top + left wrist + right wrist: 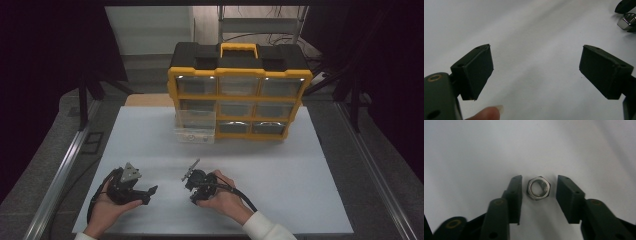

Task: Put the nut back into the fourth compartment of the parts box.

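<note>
One hex nut (539, 188) lay flat on the white worktop (300, 165), between the jaws of the right tongs (539, 197), with gaps on both sides. Gripping and lifting remained. The left tongs (536, 72) stood wide open, empty, nearby.

At the near edge, we hold a claw in each hand, forearms coming in from below. Our left hand (107, 202) cradles the left claw (149, 194) from underneath, its jaws spread wide and pointing right; a fingertip (489, 113) shows beneath them in the left gripper view. Our right hand (223, 196), in a white sleeve, grips the right claw (539, 195) from the right, tipped downward, its jaws parted with a narrow gap at each side.
</note>
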A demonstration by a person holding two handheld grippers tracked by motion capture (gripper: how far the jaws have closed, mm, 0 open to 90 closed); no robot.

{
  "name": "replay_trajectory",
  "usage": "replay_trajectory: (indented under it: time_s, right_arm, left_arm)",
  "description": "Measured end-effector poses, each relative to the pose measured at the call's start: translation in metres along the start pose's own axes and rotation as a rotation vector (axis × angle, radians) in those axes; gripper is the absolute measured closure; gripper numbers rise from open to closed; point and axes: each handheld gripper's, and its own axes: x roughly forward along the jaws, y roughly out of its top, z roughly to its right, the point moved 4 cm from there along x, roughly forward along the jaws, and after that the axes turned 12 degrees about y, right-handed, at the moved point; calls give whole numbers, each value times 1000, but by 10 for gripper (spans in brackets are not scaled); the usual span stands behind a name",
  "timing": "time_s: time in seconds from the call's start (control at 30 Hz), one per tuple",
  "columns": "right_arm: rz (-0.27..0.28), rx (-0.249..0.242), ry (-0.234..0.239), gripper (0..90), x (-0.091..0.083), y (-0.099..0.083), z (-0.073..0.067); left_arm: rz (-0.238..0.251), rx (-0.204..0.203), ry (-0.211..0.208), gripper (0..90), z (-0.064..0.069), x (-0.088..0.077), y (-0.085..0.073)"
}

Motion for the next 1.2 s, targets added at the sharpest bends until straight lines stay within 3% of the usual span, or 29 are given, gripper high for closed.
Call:
replay_trajectory:
  time_s: [0.03,0.07,0.2,0.43,0.77,1.2]
  right_arm:
    - [0,0,0,588,0,0,0]
    - [2,3,-6,654,0,0,-1]
    - [-1,-4,5,700,0,0,-2]
    - [-5,-20,1,706,0,1,-2]
    - [4,-9,32,707,-2,1,-2]
    - [79,-14,59,707,-26,8,-5]
  left_arm:
    - [0,0,0,126,0,0,0]
    - [0,2,0,126,1,0,0]
    - [2,-3,0,126,1,0,0]
    - [2,-2,1,126,1,1,0]
    - [4,-7,2,126,0,0,0]
    - [3,-5,3,126,-1,0,0]
